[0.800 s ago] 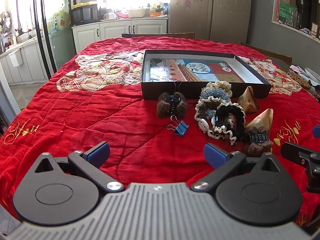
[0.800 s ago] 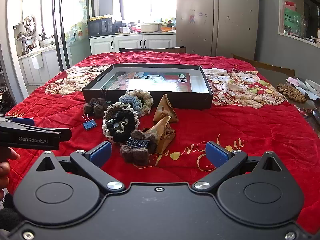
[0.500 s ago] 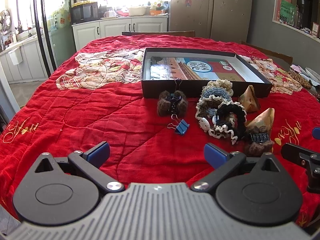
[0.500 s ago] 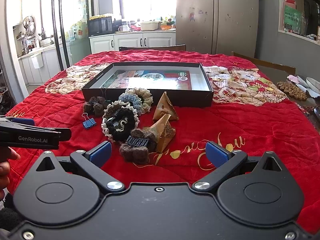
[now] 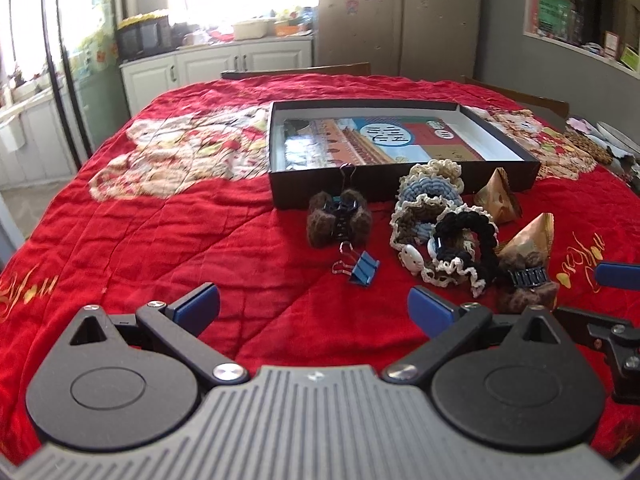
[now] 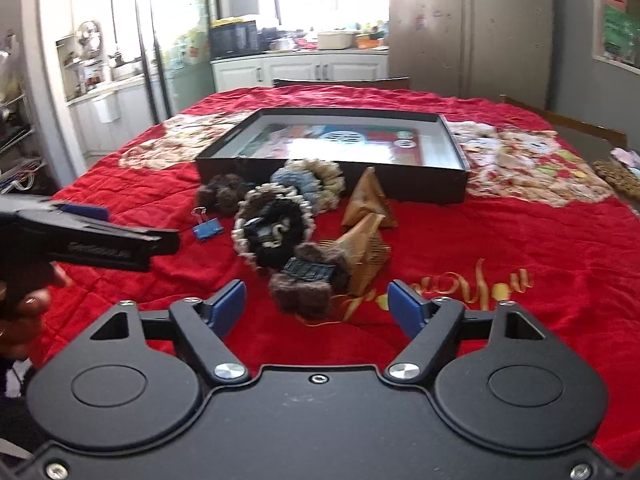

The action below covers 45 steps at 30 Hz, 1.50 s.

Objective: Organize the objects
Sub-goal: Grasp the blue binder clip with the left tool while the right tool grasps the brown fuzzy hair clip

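A black shallow box (image 5: 400, 190) lies open on the red quilt (image 5: 180, 248). In front of it sit a brown fuzzy hair clip (image 5: 340, 220), a blue binder clip (image 5: 362, 269), crocheted scrunchies (image 5: 432, 194), a black scrunchie (image 5: 466, 240) and two brown paper pyramids (image 5: 498, 200). My left gripper (image 5: 314, 308) is open and empty, short of the binder clip. My right gripper (image 6: 316, 304) is open. A second brown fuzzy clip (image 6: 306, 284) lies just ahead of its fingertips, untouched. The left gripper's finger (image 6: 92, 240) shows at the left of the right wrist view.
The box (image 6: 340, 184) holds only a printed sheet. Chair backs stand at the table's far edge (image 5: 296, 70). Small items lie at the right edge (image 6: 616, 176). A hand (image 6: 24, 308) holds the left gripper. Kitchen cabinets and a refrigerator stand behind.
My right gripper has moved forward towards the near brown fuzzy clip, and its jaws have narrowed. The left gripper has barely shifted and stays wide.
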Each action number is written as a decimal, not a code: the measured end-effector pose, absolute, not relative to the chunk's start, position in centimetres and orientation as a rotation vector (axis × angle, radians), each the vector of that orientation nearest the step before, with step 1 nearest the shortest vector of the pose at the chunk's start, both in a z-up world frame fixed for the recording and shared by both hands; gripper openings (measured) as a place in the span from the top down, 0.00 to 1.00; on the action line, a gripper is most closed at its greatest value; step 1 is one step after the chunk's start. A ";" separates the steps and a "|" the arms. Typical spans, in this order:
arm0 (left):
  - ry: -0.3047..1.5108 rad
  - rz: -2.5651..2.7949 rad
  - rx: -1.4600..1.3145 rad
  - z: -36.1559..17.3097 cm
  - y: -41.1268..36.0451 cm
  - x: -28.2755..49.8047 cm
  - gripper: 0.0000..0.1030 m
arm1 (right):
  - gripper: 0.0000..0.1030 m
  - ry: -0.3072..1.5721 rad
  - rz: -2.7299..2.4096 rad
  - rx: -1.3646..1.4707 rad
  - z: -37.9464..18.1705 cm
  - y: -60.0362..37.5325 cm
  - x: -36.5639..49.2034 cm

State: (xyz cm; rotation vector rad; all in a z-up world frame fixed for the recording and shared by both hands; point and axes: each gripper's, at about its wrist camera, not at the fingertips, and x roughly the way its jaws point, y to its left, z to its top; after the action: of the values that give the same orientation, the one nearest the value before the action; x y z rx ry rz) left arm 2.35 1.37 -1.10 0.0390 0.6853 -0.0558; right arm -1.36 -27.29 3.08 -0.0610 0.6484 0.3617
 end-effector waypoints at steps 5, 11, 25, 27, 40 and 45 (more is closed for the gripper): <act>0.660 -0.103 0.060 -1.9 1.6 3.4 0.06 | 0.45 0.663 0.378 -0.084 2.2 -26.4 -0.5; 0.648 -0.149 0.077 -2.5 1.5 4.6 0.11 | 0.54 0.675 0.387 -0.092 1.4 -25.7 0.5; 0.677 -0.212 0.064 -4.0 0.9 6.5 0.37 | 0.57 0.682 0.359 -0.095 0.4 -25.1 2.2; 0.678 -0.214 0.059 -4.1 0.9 6.6 0.44 | 0.58 0.683 0.360 -0.091 0.3 -25.1 2.3; 0.670 -0.218 0.040 -4.0 1.0 6.6 0.65 | 0.63 0.664 0.379 -0.089 0.5 -25.3 1.9; 0.674 -0.217 0.027 -3.8 1.4 6.3 0.65 | 0.63 0.656 0.386 -0.088 0.8 -25.4 1.7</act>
State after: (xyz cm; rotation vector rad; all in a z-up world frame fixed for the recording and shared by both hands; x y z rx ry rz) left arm 6.29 1.36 -3.78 0.0275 0.6742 -0.2172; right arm 1.75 -25.37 0.77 -0.0876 0.6564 0.3863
